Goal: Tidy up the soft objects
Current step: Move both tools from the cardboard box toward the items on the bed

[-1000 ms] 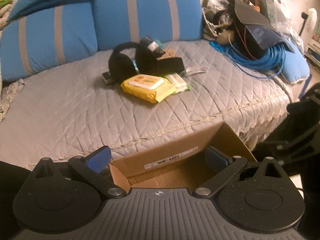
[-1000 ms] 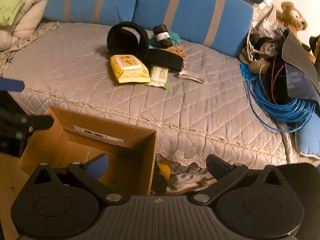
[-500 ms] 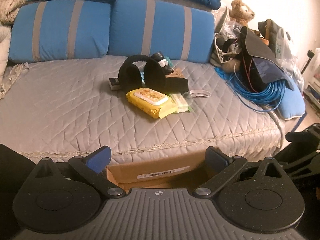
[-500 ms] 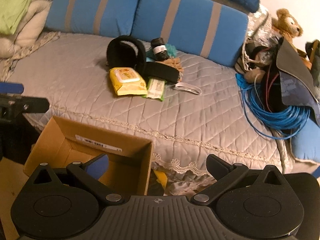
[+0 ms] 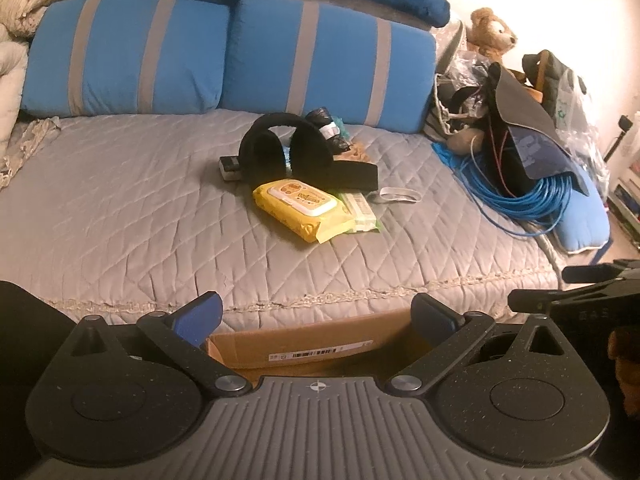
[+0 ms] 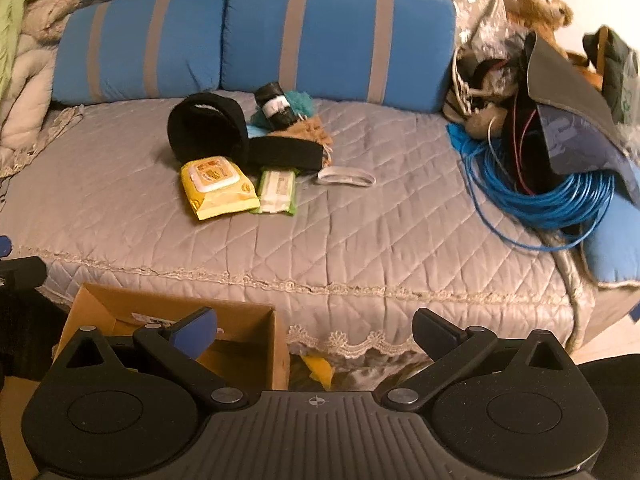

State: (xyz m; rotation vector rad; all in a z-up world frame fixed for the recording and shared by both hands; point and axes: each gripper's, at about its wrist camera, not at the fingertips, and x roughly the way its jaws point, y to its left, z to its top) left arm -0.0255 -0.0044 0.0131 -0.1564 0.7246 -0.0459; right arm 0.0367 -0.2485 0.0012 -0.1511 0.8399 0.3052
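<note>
Wipes (image 5: 303, 209), a black band (image 5: 280, 152) and small soft oddments lie heaped mid-bed (image 5: 120, 216), probably gathered for dropping into the box (image 5: 312, 344) on the floor against the bed's near edge. Left gripper (image 5: 316, 314) and right gripper (image 6: 314, 330) both hang spread and empty, back from the heap, above the box and the bed's edge. Only the right view shows the box's open inside and a yellow scrap (image 6: 318, 368) under the lace hem, while the left view alone shows a small dark block (image 5: 231, 168) behind the band.

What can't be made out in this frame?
- Cardboard box contents: both wrist views, hidden by the gripper bodies and box walls.
- Wipes pack label text: too small.
- Dark roll behind the black band: identity unclear.
- Teal and tan items beside it: mostly covered.
</note>
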